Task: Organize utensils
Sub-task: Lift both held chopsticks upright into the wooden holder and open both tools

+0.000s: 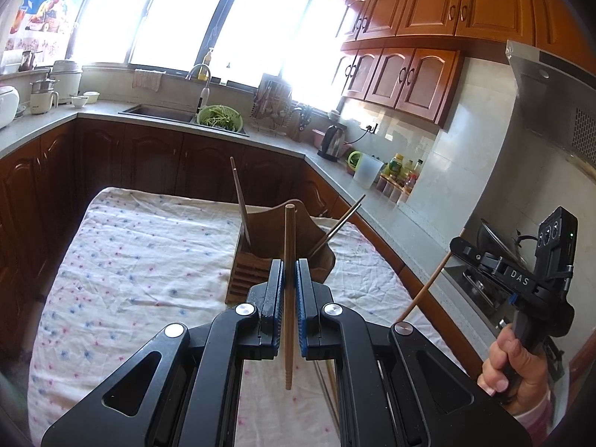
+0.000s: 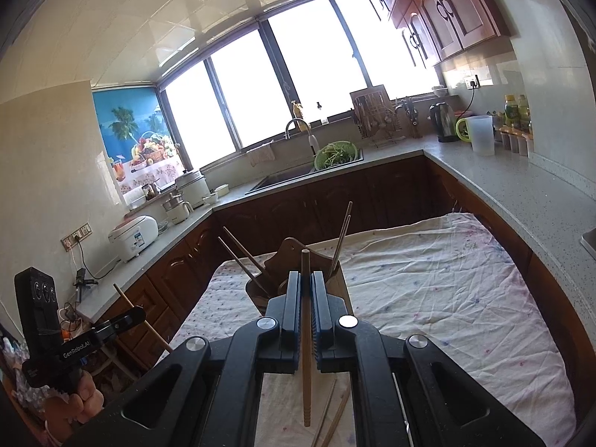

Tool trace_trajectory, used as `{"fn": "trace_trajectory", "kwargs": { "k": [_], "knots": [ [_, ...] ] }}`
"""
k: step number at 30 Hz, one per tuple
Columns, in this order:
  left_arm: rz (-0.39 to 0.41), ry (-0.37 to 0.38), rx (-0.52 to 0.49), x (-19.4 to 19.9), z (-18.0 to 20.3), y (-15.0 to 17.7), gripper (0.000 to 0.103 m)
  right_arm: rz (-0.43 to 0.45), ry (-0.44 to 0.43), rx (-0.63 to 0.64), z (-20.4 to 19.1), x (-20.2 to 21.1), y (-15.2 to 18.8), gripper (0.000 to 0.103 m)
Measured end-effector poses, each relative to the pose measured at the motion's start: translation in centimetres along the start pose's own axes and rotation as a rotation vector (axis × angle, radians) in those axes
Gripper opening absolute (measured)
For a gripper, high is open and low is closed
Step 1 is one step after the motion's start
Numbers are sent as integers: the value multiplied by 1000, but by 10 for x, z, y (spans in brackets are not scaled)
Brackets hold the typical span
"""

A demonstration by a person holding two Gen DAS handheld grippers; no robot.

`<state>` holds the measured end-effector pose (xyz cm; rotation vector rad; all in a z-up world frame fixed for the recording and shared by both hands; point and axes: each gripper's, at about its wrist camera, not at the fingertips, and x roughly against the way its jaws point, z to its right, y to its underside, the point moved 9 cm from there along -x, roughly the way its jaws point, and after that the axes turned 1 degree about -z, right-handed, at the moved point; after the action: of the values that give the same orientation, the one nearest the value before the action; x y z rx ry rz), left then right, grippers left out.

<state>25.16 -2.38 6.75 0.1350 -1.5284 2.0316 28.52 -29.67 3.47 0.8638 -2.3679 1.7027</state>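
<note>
Each gripper pinches one wooden chopstick across its middle, the stick standing roughly upright between pressed-together jaws: the left gripper [image 1: 287, 272] holds the left chopstick [image 1: 288, 298], the right gripper [image 2: 306, 287] the right chopstick [image 2: 306, 335]. Both hang just short of the wooden holder [image 1: 275, 249], which stands on the cloth-covered bench [image 1: 141, 260]. Held near vertical, a stick could likely drop straight into a slot. The holder already carries leaning chopsticks [image 2: 242, 257]. The left view shows the right hand [image 1: 516, 368] beside the holder; only the right view shows loose chopsticks [image 2: 335, 409] lying on the cloth, nearer than the holder.
</note>
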Motion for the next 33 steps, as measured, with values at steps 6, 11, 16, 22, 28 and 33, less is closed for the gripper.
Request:
{"fn": "trace_trajectory", "kwargs": {
  "k": [6,11,16,22,28,33],
  "knots": [
    [52,-9,-20,-7,-3,-35,5,32,0,14,-4,-12,-26,5],
    [114,-18,-38,-11,-6,-72,5,74,-2,18,-6,-23,-54,5],
    [177,-32,-44,-19,-12,-108,5,127,6,15,-6,-37,-86,5],
    [216,-48,-39,-41,-20,-131,5,153,13,3,-2,-64,-110,5],
    [226,-74,-15,-76,-36,-124,5,156,35,1,9,-88,-107,5],
    [221,-87,24,-102,-52,-104,5,134,44,2,14,-109,-85,5]
  ]
}}
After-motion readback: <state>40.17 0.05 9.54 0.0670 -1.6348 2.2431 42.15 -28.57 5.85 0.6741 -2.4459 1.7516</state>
